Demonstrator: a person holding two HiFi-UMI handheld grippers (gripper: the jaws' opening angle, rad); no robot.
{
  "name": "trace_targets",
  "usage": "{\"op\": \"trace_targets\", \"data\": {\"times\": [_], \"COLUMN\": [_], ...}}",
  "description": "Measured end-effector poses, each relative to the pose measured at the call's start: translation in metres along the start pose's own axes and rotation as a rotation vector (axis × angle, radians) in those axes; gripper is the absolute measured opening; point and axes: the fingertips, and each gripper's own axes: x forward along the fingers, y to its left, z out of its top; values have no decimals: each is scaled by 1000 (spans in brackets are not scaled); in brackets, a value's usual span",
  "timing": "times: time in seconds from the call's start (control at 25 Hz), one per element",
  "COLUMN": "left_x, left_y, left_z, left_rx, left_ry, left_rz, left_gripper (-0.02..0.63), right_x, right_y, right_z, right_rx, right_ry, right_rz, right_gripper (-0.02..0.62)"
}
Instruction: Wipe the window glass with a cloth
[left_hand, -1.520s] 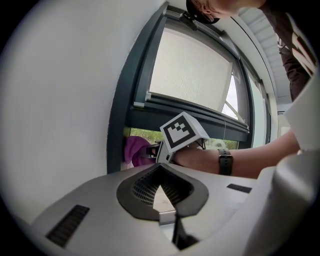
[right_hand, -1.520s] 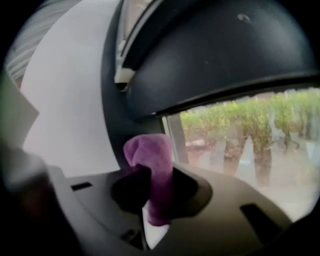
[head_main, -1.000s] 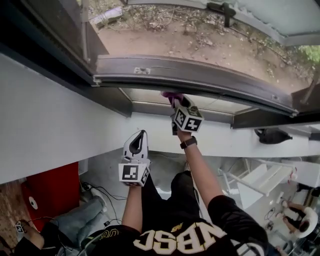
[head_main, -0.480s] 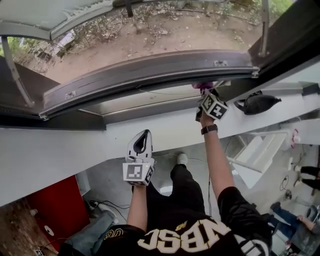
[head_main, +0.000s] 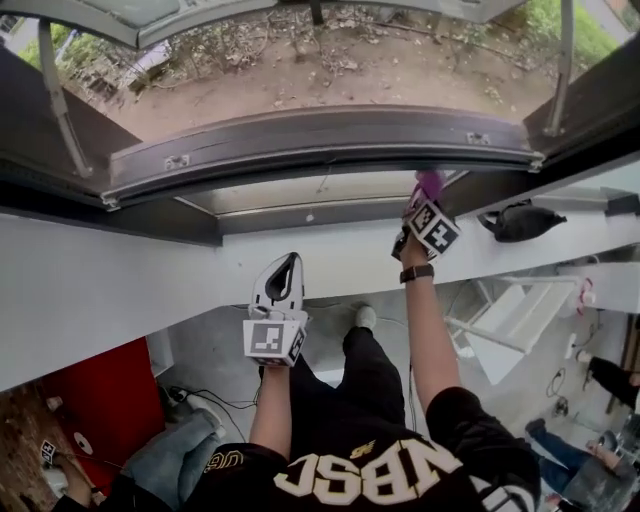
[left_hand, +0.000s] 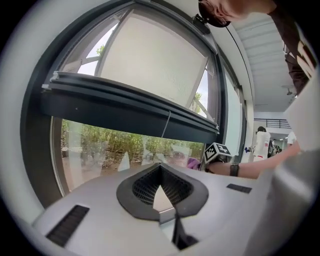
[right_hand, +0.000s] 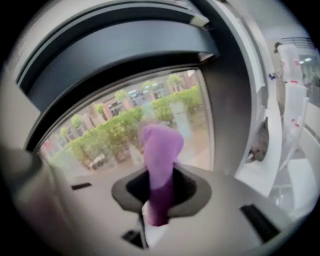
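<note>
A purple cloth (right_hand: 160, 160) sticks up from my right gripper (right_hand: 159, 200), which is shut on it. The cloth (head_main: 430, 183) rests against the window glass (head_main: 330, 190) near the pane's right end, beside the dark frame post. In the left gripper view the same cloth (left_hand: 194, 162) shows small at the right of the glass (left_hand: 100, 150), just left of the right gripper's marker cube. My left gripper (head_main: 285, 268) hangs lower, away from the glass and below the white sill; its jaws (left_hand: 160, 175) are shut with nothing between them.
A dark window frame (head_main: 320, 135) runs across above the pane. A black bag-like thing (head_main: 520, 222) lies on the white sill at the right. A pale roller blind (left_hand: 155, 60) covers the upper window. A red object (head_main: 70, 420) sits on the floor at lower left.
My right gripper has carried the purple cloth along the glass from the left end to the right end of the pane. The left gripper has stayed low and shut.
</note>
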Motion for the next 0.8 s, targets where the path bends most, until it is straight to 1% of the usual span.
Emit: {"op": "trace_targets", "data": {"times": [0.2,0.28,0.36,0.4,0.48,0.56,0.64,0.68,0.76,0.8], "left_x": [-48,-71,-92,-103,-123,-139,-150,-153,-159,-161], "left_y": [68,108,144,157,177,193,204,208,216,219], "left_z": [14,21,22,19,13,15,21,24,28,28], "left_rx": [32,33,35,31,18,10,13,13,2,-9], "left_ry": [24,21,16,13,8,4,-3,-7,-12,-11], "left_rz": [55,106,157,171,193,227,248,254,264,269], "left_gripper": [18,18,18,18,18,18,18,18,18,18], "right_x": [-18,-29,-42,-49,-60,-63,-59,-53,-39,-32], "right_y": [159,239,317,351,412,468,511,526,539,536], "right_z": [-160,-214,-256,-273,-297,-307,-303,-298,-286,-282], "right_rx": [-304,-431,-542,-581,-631,-657,-668,-665,-631,-603], "right_ry": [299,370,394,397,395,383,359,346,331,334], "right_rz": [296,452,602,662,762,848,889,886,833,791], "right_gripper": [74,74,74,74,74,74,74,74,74,74]}}
